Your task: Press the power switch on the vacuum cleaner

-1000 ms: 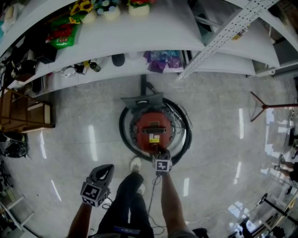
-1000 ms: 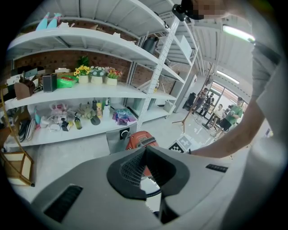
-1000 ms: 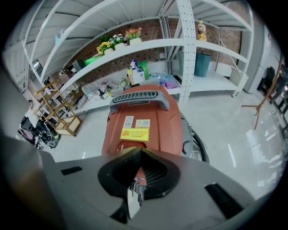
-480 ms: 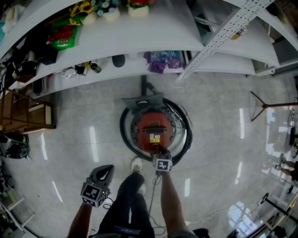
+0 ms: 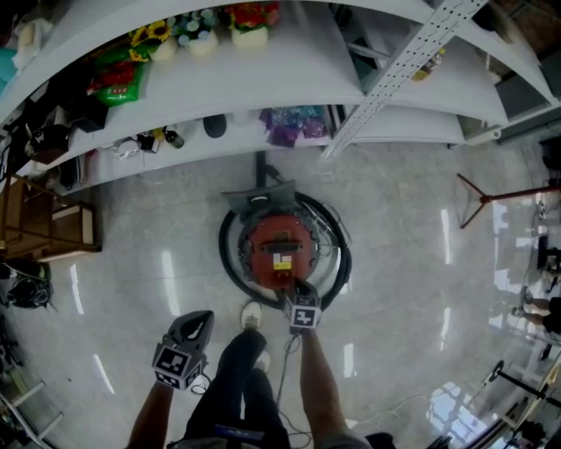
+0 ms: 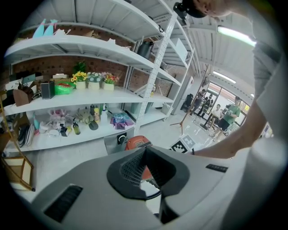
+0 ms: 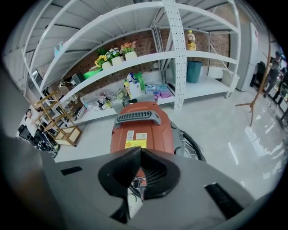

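Observation:
A red vacuum cleaner [image 5: 280, 245] stands on the grey floor below the shelves, with a black hose [image 5: 230, 263] coiled round it. In the right gripper view its red body [image 7: 141, 126] and grey handle [image 7: 137, 117] fill the middle. My right gripper [image 5: 301, 289] is shut, its tips down at the vacuum's near edge. The jaws hide whatever lies right under them, so the switch is not visible. My left gripper [image 5: 200, 321] is shut on nothing and held off to the left, apart from the vacuum [image 6: 134, 142].
White shelves [image 5: 263, 70] with flower pots [image 5: 202, 22] and bottles run behind the vacuum. A wooden rack [image 5: 44, 224] stands at the left, a tripod stand [image 5: 478, 197] at the right. The person's white shoe [image 5: 252, 315] is beside the vacuum.
The head view has shifted a little, so the vacuum sits slightly higher and further left. The right gripper stays at the vacuum's near edge. The left gripper has not moved.

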A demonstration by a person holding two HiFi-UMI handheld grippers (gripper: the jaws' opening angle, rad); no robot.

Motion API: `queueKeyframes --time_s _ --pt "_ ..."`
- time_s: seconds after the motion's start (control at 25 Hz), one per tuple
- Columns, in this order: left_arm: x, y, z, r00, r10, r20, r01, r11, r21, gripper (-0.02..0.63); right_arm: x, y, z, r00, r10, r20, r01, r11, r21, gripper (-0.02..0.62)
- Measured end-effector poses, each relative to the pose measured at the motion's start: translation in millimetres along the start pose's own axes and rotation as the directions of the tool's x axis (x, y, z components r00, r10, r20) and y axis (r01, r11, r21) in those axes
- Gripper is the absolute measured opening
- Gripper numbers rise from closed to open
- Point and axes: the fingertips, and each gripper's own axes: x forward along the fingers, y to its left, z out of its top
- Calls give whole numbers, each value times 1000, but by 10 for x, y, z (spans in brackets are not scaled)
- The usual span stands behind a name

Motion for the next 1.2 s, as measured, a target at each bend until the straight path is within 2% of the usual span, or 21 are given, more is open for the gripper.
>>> queueKeyframes --time_s 0.48,0.96,1.2 --pt "-296 -313 286 997 -3 76 0 999 37 8 -906 140 450 984 7 180 -10 1000 17 12" --pt "-660 -709 558 987 -13 161 0 996 84 8 -1976 321 746 941 38 337 -49 998 25 11" --pt "-913 -868 733 978 -22 210 -2 993 115 8 -2636 511 943 903 49 428 -55 998 3 12"
